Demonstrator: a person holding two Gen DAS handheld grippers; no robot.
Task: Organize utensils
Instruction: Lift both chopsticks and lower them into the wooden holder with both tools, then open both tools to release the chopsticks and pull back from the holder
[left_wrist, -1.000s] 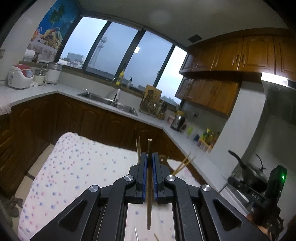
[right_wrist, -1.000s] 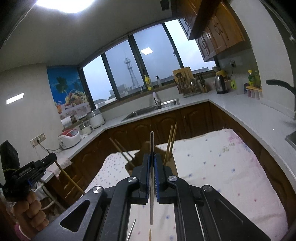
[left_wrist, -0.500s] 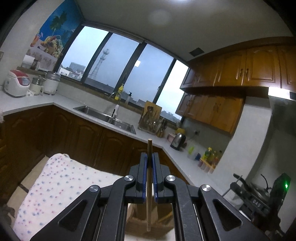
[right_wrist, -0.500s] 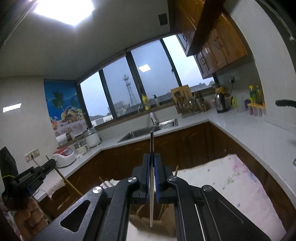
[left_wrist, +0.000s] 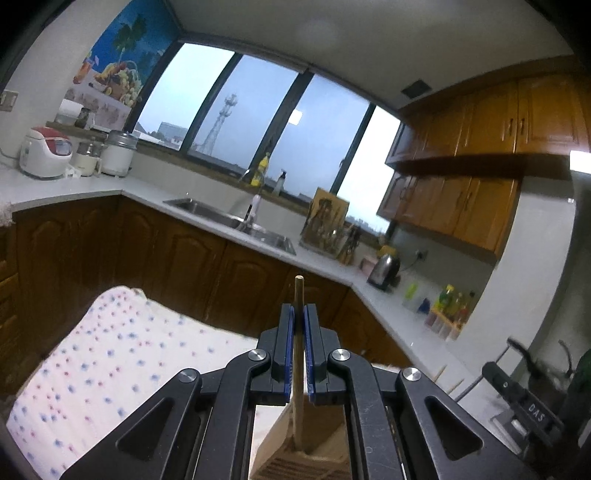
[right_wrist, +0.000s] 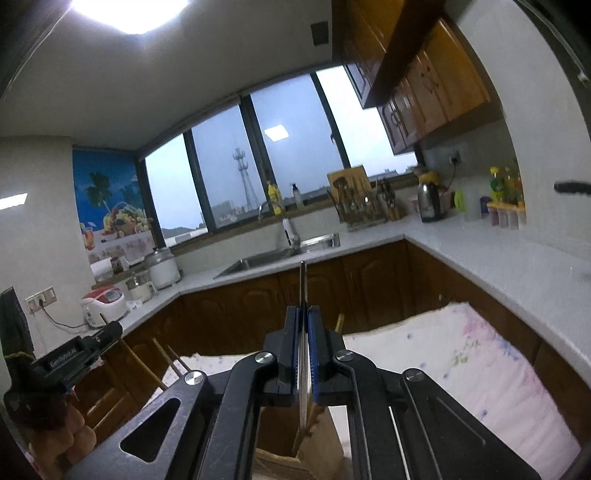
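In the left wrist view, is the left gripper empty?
No, the left gripper is shut on a wooden chopstick that stands upright between its blue pads.

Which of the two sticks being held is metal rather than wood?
The thin silvery stick in the right hand-held gripper; the left hand-held gripper holds a thicker tan wooden chopstick.

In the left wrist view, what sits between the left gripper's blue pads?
In the left wrist view, a wooden chopstick stands upright between the left gripper's shut pads, its lower end reaching into the wooden holder below.
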